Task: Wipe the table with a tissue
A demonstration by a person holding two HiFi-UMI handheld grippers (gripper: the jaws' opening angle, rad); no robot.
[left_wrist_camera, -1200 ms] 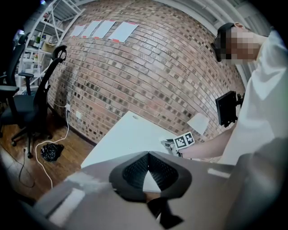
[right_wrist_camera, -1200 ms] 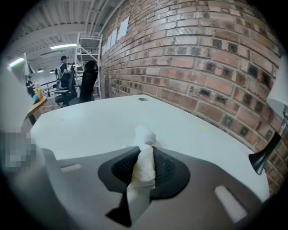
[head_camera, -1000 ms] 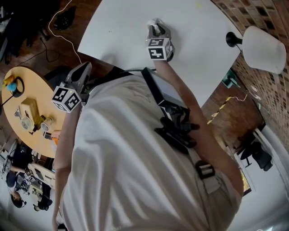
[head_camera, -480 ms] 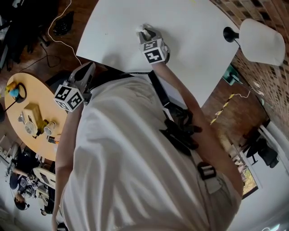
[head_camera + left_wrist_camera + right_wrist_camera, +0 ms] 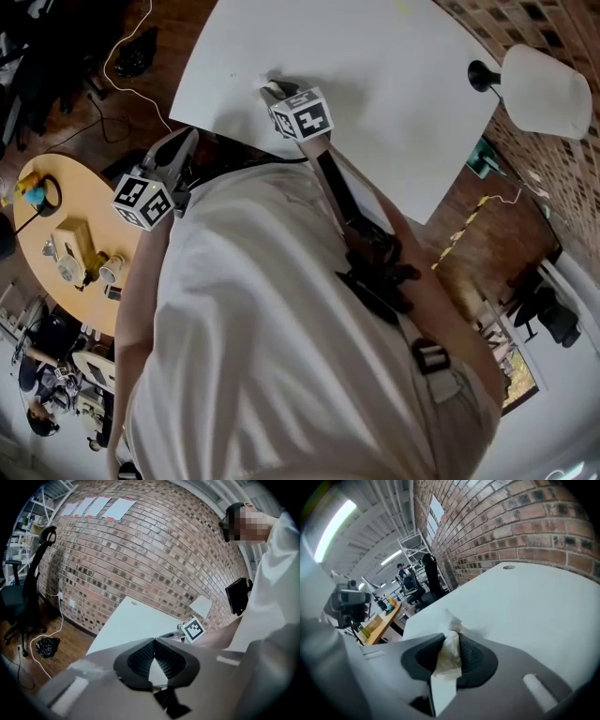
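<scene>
A white tissue is crumpled between the pads of my right gripper, its loose end touching the white table. The jaws have just been opening slightly, and the tissue is still pinched between them. In the head view that gripper reaches down onto the table close to its near left edge, with the tissue at its tip. My left gripper is held off the table beside the body. Its jaws meet at the tips with nothing in them.
A lamp with a white shade stands at the table's far right corner. A round wooden table with small items is on the left, a cable lies on the floor, and an office chair stands by the brick wall.
My right gripper has slid the tissue left and toward the table's near edge, turning as it went. The left gripper has kept its place.
</scene>
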